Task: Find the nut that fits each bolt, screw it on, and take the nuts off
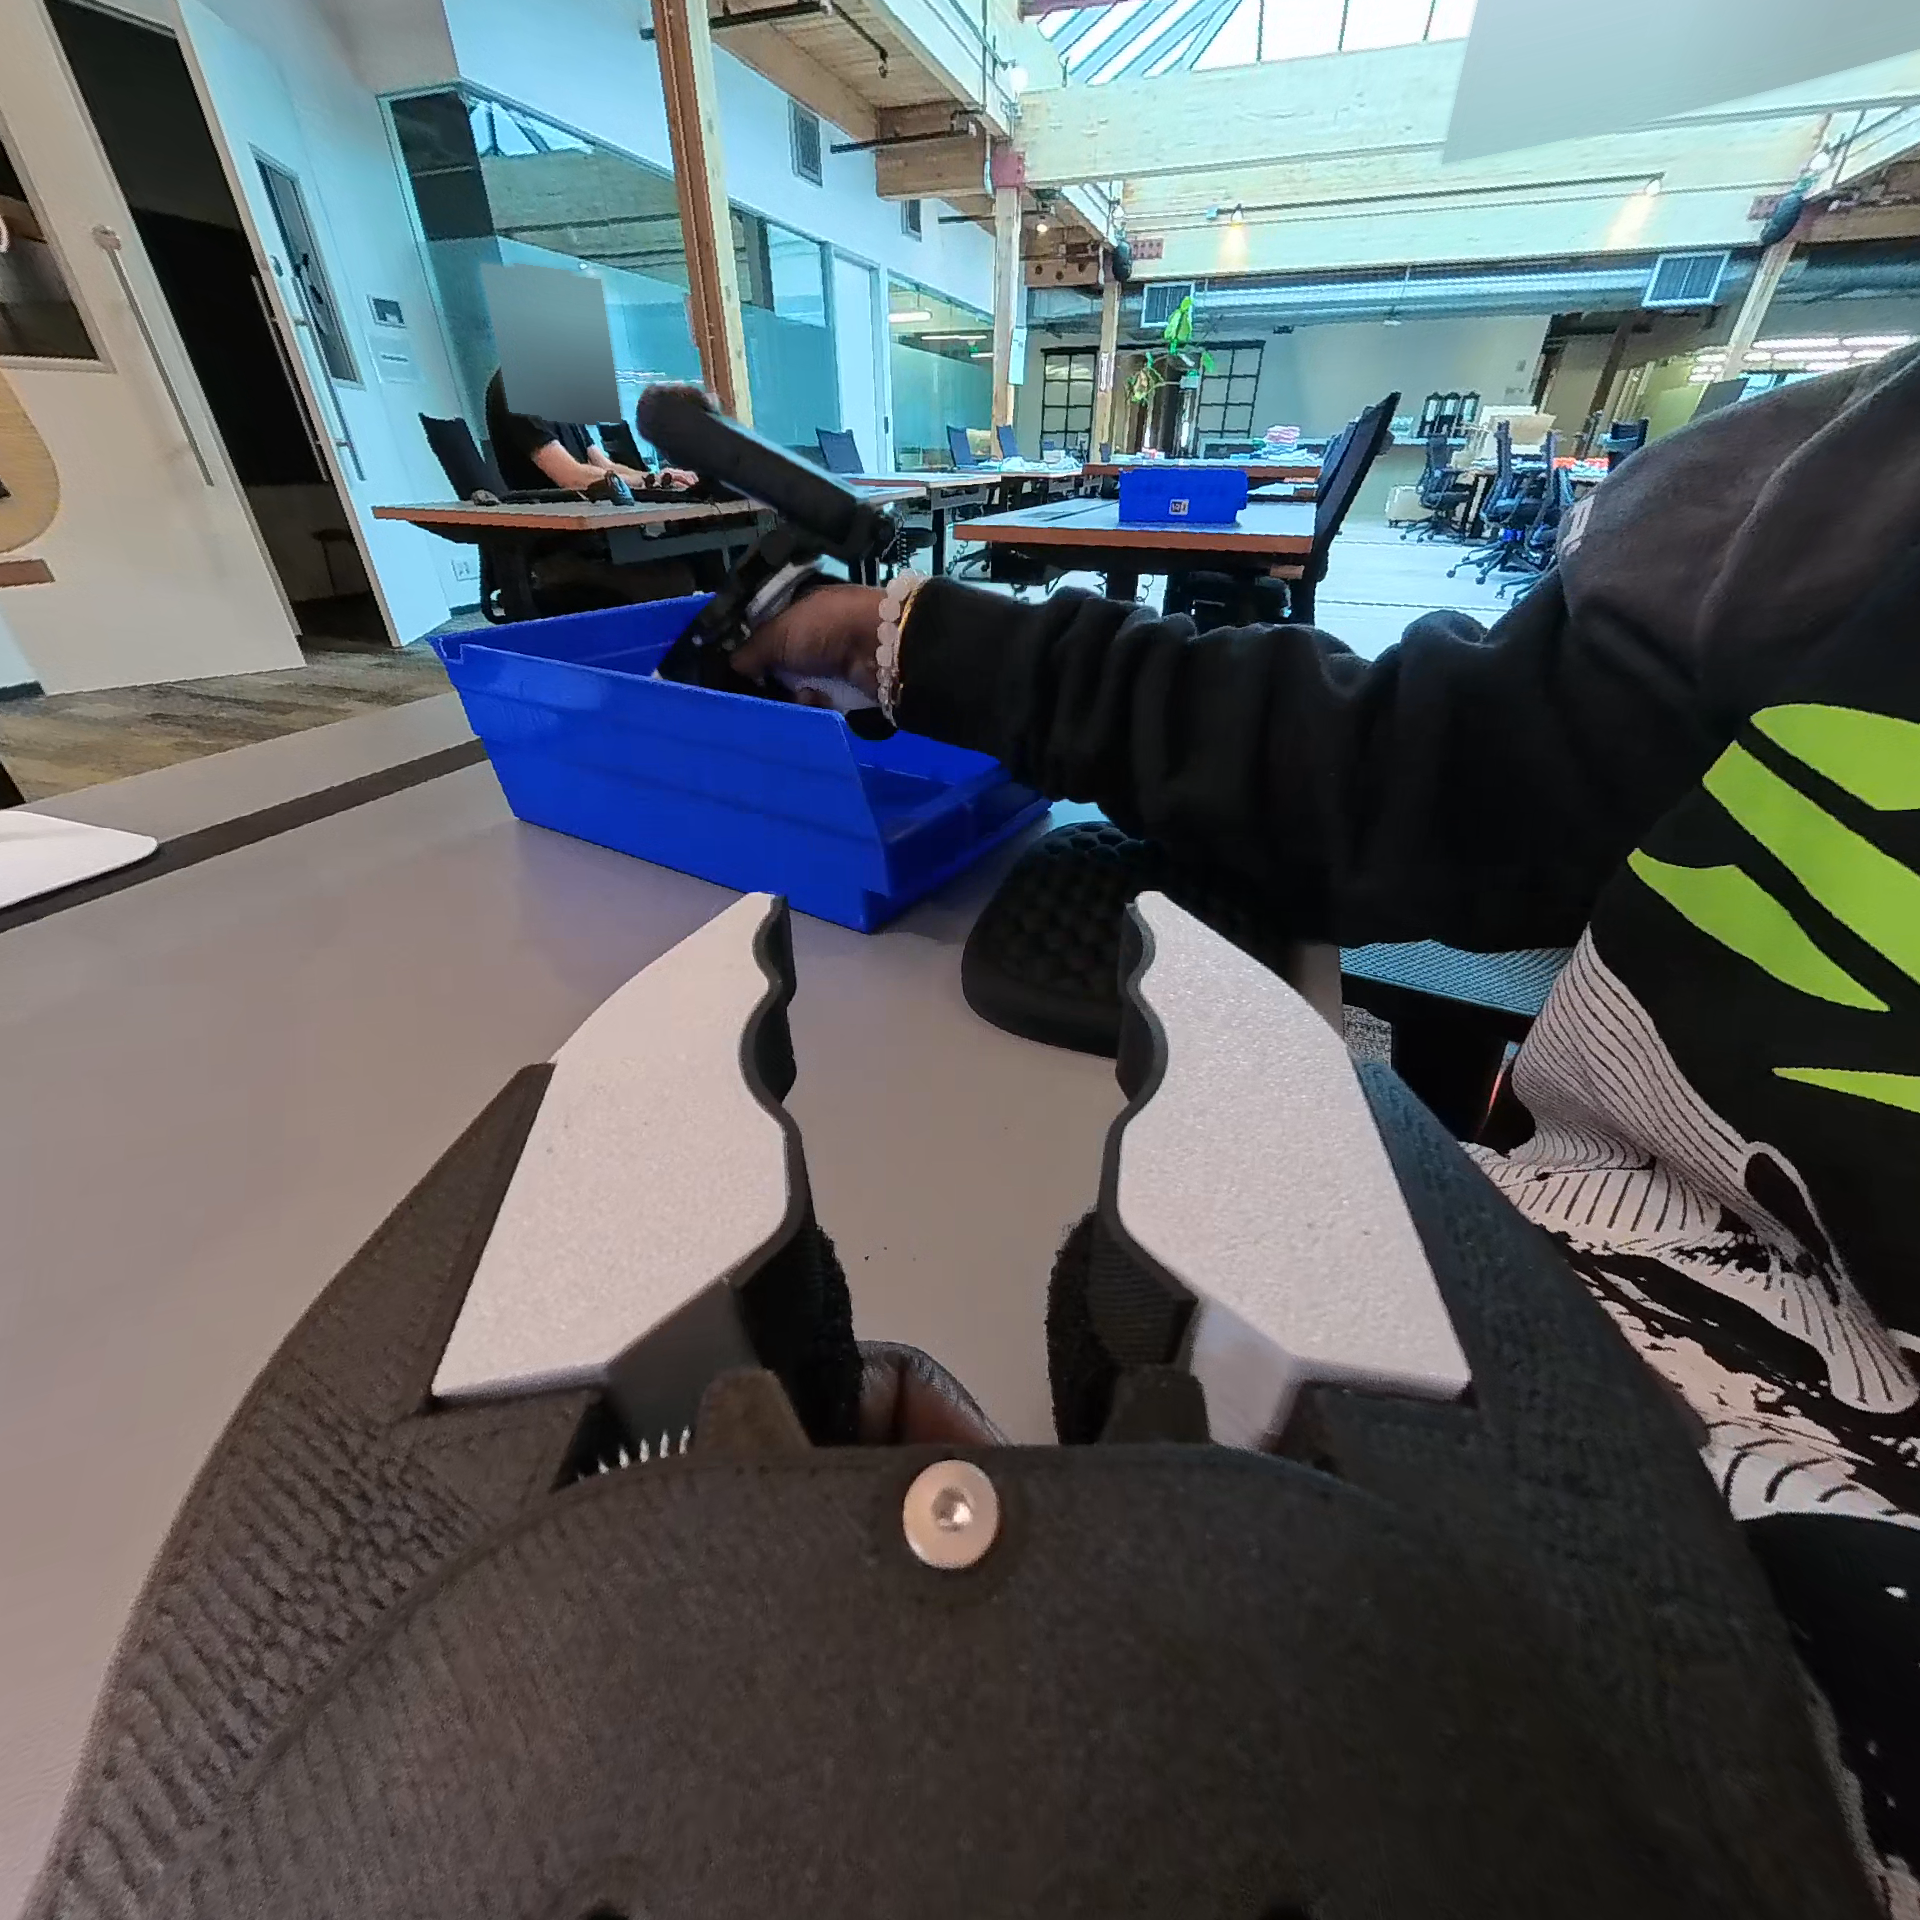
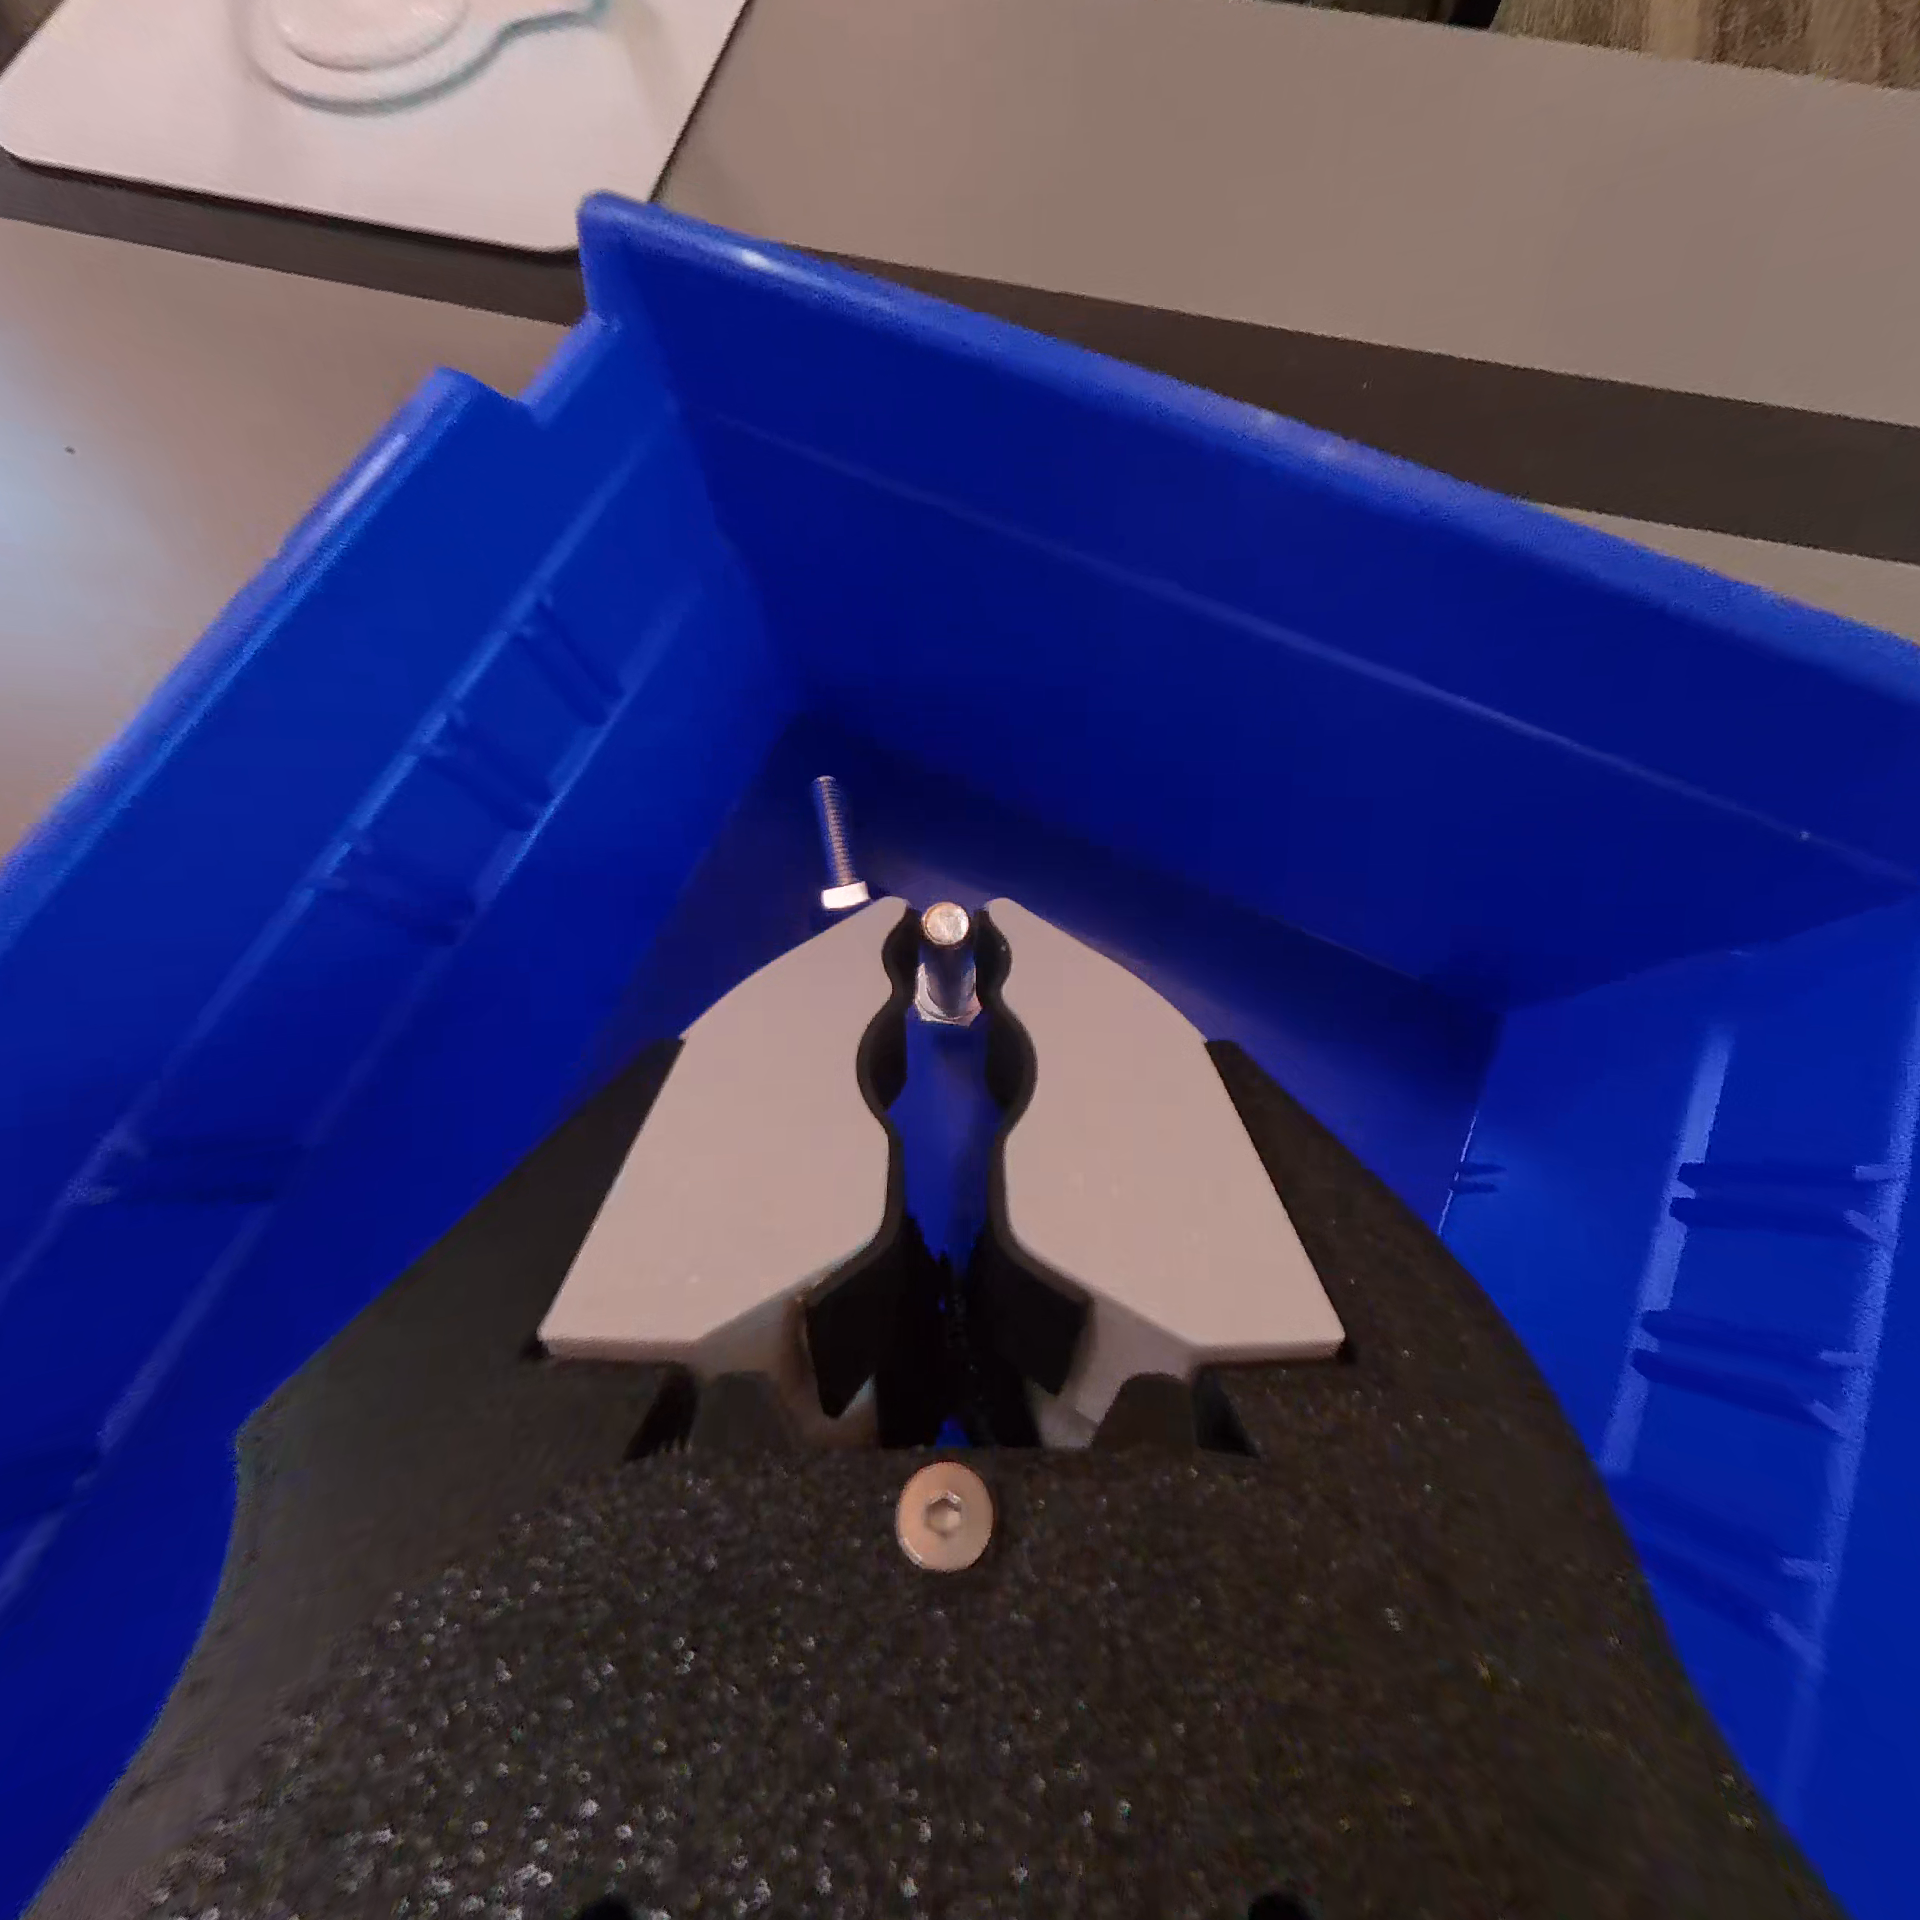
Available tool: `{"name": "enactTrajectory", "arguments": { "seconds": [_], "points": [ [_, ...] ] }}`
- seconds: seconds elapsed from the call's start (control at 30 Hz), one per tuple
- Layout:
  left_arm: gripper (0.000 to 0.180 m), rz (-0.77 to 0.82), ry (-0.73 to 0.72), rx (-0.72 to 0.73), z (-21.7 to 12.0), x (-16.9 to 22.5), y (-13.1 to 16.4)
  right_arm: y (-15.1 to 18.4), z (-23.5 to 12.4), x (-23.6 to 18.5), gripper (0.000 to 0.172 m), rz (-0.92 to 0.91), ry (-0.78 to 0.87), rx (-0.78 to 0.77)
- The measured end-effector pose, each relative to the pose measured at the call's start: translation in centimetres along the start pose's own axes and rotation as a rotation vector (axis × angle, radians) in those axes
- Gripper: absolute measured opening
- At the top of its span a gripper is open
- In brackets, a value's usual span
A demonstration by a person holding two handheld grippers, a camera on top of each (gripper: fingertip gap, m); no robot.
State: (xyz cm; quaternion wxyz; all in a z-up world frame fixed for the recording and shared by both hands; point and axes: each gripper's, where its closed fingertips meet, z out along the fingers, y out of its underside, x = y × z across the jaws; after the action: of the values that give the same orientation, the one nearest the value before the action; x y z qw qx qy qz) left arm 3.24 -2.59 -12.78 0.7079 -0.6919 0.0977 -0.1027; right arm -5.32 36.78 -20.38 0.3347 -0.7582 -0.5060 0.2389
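In the right wrist view my right gripper (image 2: 944,920) is inside the blue bin (image 2: 1039,499), near its far corner. It is shut on a silver bolt (image 2: 943,961) that stands upright between the pads, head down. A second, smaller silver bolt (image 2: 836,844) lies on the bin floor just left of the fingertips. In the left wrist view my left gripper (image 1: 956,935) is open and empty above the grey table (image 1: 312,1039). The blue bin (image 1: 665,758) stands beyond it. The right gripper's handle (image 1: 758,468) and the hand holding it reach into the bin.
A black wrist rest (image 1: 1049,935) lies on the table by the bin's near corner. A white mat (image 2: 364,114) with a clear round object lies beyond the bin. A person in a dark sleeve (image 1: 1351,748) sits at the right. Desks and chairs stand behind. Spacing between my two grippers at the tips: around 40 centimetres.
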Motion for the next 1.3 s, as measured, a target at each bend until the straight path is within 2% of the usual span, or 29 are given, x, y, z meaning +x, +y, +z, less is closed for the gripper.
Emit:
{"name": "enactTrajectory", "arguments": {
  "seconds": [0.17,0.27,0.4,0.5,0.6,0.67,0.77,0.87,1.0,1.1,1.2,1.3],
  "points": [
    [0.06,0.0,-0.001,0.001,0.0,0.0,0.0,0.7,0.2,-0.1,0.01,-0.005,-0.001,-0.037],
    [0.06,-0.002,-0.003,0.0,0.0,0.0,0.0,-0.4,-1.3,-0.9,0.02,0.022,-0.027,0.02],
    [0.06,-0.016,-0.006,0.0,0.0,-0.2,0.0,-4.8,-7.8,-4.9,0.039,0.006,-0.127,0.355],
    [0.059,-0.019,-0.012,-0.001,0.0,-0.2,0.0,-5.5,-14.1,-9.9,0.047,-0.063,-0.261,0.573],
    [0.058,-0.014,-0.025,-0.003,0.0,-0.3,0.0,-3.3,-19.4,-14.8,0.046,-0.147,-0.398,0.73],
    [0.058,-0.015,-0.029,-0.006,0.0,-0.3,0.0,-1.0,-21.6,-17.2,0.041,-0.186,-0.466,0.799],
    [0.053,-0.026,-0.033,-0.009,-0.2,-0.3,-0.3,2.3,-22.8,-19.6,0.035,-0.238,-0.538,0.863],
    [0.052,-0.024,-0.05,-0.066,-1.2,-0.6,-1.1,5.1,-21.9,-20.9,0.033,-0.334,-0.548,0.857],
    [0.048,0.023,-0.252,-0.17,-5.9,-4.5,-4.1,6.8,-20.9,-21.8,0.034,-0.357,-0.592,0.827],
    [0.048,0.014,-0.433,-0.371,-11.3,-9.7,-4.8,7.0,-21.0,-22.0,0.034,-0.364,-0.608,0.836],
    [0.05,-0.017,-0.609,-0.657,-17.1,-15.9,-2.9,7.0,-21.2,-21.8,0.034,-0.343,-0.625,0.85],
    [0.05,-0.139,-0.678,-0.93,-21.4,-20.9,0.9,6.8,-21.5,-21.4,0.034,-0.31,-0.634,0.872]
  ]
}}
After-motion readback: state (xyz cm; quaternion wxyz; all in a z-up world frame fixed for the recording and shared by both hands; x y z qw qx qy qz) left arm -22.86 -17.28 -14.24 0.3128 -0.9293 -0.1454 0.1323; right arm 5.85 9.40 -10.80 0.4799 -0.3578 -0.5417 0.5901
